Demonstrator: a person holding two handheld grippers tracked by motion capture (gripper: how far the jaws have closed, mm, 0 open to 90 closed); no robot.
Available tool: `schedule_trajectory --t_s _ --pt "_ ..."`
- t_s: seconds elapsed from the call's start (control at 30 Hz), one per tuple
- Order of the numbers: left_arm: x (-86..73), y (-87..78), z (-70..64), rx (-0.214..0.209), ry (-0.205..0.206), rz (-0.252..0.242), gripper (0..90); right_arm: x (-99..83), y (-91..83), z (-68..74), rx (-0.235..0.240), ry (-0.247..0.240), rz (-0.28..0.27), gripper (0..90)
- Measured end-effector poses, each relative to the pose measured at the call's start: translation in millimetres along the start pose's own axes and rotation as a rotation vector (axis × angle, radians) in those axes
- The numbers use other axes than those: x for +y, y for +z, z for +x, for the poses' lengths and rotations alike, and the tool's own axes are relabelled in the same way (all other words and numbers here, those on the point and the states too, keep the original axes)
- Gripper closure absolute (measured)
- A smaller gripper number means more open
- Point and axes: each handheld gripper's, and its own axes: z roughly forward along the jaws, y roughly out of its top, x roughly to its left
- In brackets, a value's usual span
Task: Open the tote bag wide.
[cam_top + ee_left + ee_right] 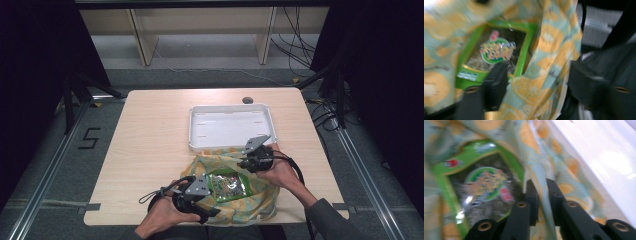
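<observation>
A cloth bag [260,200] printed with orange slices lies at the table's near edge, its mouth held apart. Inside lies a green snack packet [227,184]. My left gripper [211,206] is at the bag's near left rim. In the left gripper view the left gripper [539,85] is open, one jaw inside the bag over the packet [496,50], the other outside, with the bag's fabric [549,42] between them. My right gripper [243,161] is at the far rim. In its own view the right gripper [542,187] is shut on the bag's edge [564,167], next to the packet [484,185].
A white empty tray [192,130] sits just beyond the bag, mid-table, and its rim [604,157] shows close behind the fabric. A round cable hole [248,100] lies at the table's far edge. Bare tabletop [145,150] extends to the left.
</observation>
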Motion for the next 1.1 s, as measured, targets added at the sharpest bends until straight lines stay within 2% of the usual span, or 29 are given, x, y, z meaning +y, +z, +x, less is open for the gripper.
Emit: schedule_trajectory --t_s 0.07,0.1,0.13,0.17,0.2,0.23,0.3,0.33,0.37,0.4,0.43,0.47,0.5,0.53,0.57,0.6,0.63,0.67,0.7,0.73,0.77,0.8,0.83,0.87,0.9,0.97,1.0,1.03,1.1 --pt "-6.6 6.5 1.3 -0.011 0.013 0.031 68.1 -0.7 2.4 -9.3 -0.023 0.019 0.002 88.4" --pt "-9.6 8.3 1.3 -0.017 0.011 0.045 76.6 -1.1 3.8 -14.8 -0.033 0.01 0.0 89.5" --pt "-11.9 8.7 0.6 -0.01 0.018 0.069 83.3 -1.7 4.4 -18.1 -0.032 0.033 0.007 90.0" --pt "-13.8 9.2 -0.5 -0.012 0.021 0.081 87.2 -2.7 5.4 -22.9 -0.057 0.047 -0.002 90.0" --pt "-15.7 9.7 -2.7 -0.015 0.011 0.091 88.8 -3.7 6.6 -26.3 -0.062 0.056 0.0 90.0" --pt "-17.1 9.5 -4.8 -0.018 0.02 0.1 89.1 -4.2 7.4 -27.8 -0.057 0.086 0.013 90.0" --pt "-20.2 9.5 -11.5 -0.027 0.019 0.111 89.2 -5.6 9.9 -34.8 -0.074 0.075 0.007 90.0" --pt "-21.7 9.5 -15.2 -0.036 0.011 0.111 89.2 -5.8 10.9 -36.6 -0.076 0.086 0.014 90.0" --pt "-22.3 8.1 -16.6 -0.031 0.029 0.129 89.1 -5.8 11.3 -39.2 -0.066 0.085 0.026 90.0" --pt "-22.7 8.2 -19.0 -0.034 0.024 0.12 88.8 -6.0 12.7 -41.4 -0.081 0.085 0.015 90.0" --pt "-22.1 7.3 -19.5 -0.028 0.019 0.119 86.9 -5.9 12.4 -41.3 -0.084 0.118 0.029 90.0" --pt "-21.0 6.5 -18.9 -0.027 0.005 0.108 81.9 -5.9 12.0 -42.9 -0.079 0.109 0.03 90.0" --pt "-21.0 6.5 -18.9 -0.027 0.005 0.108 76.2 -6.2 12.9 -42.3 -0.081 0.12 0.015 90.0" --pt "-17.1 3.8 -18.9 -0.021 -0.044 0.066 69.7 -5.9 12.2 -42.1 -0.068 0.122 0.003 86.0" --pt "-14.4 1.6 -18.7 -0.017 -0.059 0.038 64.9 -4.6 9.2 -38.6 -0.08 0.17 0.012 82.3" --pt "-11.3 -1.5 -19.0 -0.013 -0.066 0.011 62.0 -4.0 5.9 -36.8 -0.091 0.169 -0.007 79.2" --pt "-8.1 -4.9 -19.9 -0.004 -0.075 -0.014 57.8 -3.1 1.2 -36.4 -0.055 0.13 -0.05 75.6" --pt "-5.1 -7.6 -21.6 -0.001 -0.099 -0.048 54.5 -1.5 -4.6 -34.5 -0.045 0.117 -0.073 72.2" --pt "-5.1 -7.6 -21.6 -0.001 -0.099 -0.048 52.5 -0.1 -12.0 -31.9 -0.035 0.114 -0.095 69.7" --pt "0.3 -13.9 -22.8 0.009 -0.099 -0.096 51.9 1.3 -18.5 -28.4 -0.022 0.119 -0.117 66.9" --pt "2.3 -17.4 -23.1 0.019 -0.103 -0.103 52.1 2.6 -24.2 -25.4 -0.007 0.109 -0.143 64.8" --pt "3.9 -18.7 -24.3 0.021 -0.125 -0.129 52.6 4.2 -31.0 -22.5 0.015 0.104 -0.148 63.3" --pt "3.9 -18.7 -24.3 0.021 -0.125 -0.129 53.9 5.3 -35.6 -19.3 0.025 0.089 -0.174 61.8" --pt "5.8 -21.6 -24.3 0.05 -0.131 -0.165 57.7 6.4 -39.5 -15.7 0.045 0.084 -0.18 60.8" --pt "6.0 -22.3 -23.8 0.073 -0.121 -0.178 61.6 7.2 -41.2 -11.5 0.06 0.081 -0.194 59.8" --pt "6.0 -22.0 -22.8 0.104 -0.133 -0.182 71.9 8.8 -41.0 -5.1 0.096 0.06 -0.196 57.6" --pt "6.0 -22.0 -22.8 0.104 -0.133 -0.182 77.2 8.8 -41.0 -5.1 0.096 0.06 -0.196 57.6" --pt "5.4 -20.9 -21.5 0.128 -0.131 -0.175 77.2 9.8 -39.4 -1.6 0.122 0.055 -0.183 56.9" --pt "4.3 -19.4 -18.5 0.138 -0.112 -0.141 85.3 12.3 -31.2 2.2 0.141 0.035 -0.16 54.3"
